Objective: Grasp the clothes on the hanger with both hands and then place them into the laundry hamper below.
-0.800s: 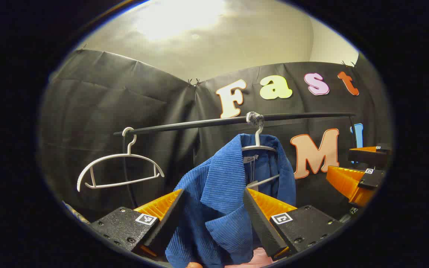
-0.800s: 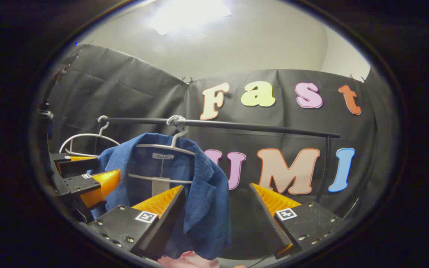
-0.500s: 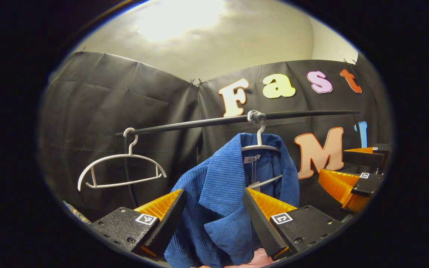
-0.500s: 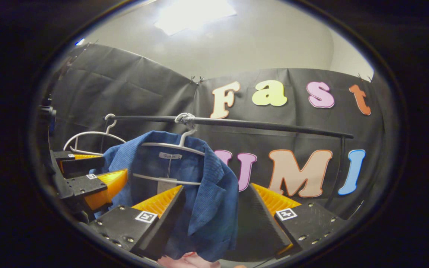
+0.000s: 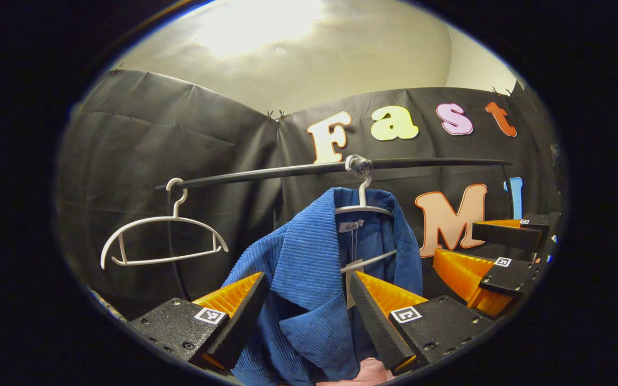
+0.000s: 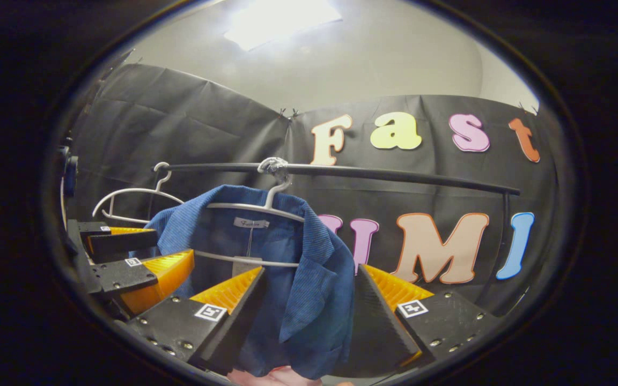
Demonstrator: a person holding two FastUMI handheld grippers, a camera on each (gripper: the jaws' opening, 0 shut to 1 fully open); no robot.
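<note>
Rail: a dark rail (image 5: 287,171) runs across the booth in front of the black cloth wall (image 5: 126,139); in the right gripper view the same rail (image 6: 373,172) slopes gently down to the right.

Jacket: a blue ribbed jacket (image 5: 309,268) hangs on a white hanger (image 5: 361,206) whose hook is wrapped around the rail. Its collar and front panel droop forward. In the right gripper view the jacket (image 6: 309,279) shows its inside lining and neck tag, and the hanger (image 6: 258,206) holds it at the shoulders.

Spare hanger: a second white hanger (image 5: 161,241) hangs bare farther left on the rail, well apart from the jacket; in the right gripper view it (image 6: 132,201) sits behind the jacket's left shoulder.

Left gripper (image 5: 306,292): jaws wide apart, with the jacket's front panel hanging in the gap between them. The cloth looks to lie against the right-hand finger, though I cannot tell whether it really touches. Nothing is clamped.

Right gripper (image 6: 311,284): jaws wide apart, the jacket's right lapel hanging between them, not pinched. From the left gripper view it (image 5: 494,257) shows just right of the jacket, fingers spread.

Below: a bit of pink cloth (image 5: 370,371) peeks under the jacket hem; what it lies in is too cropped to tell.
</note>
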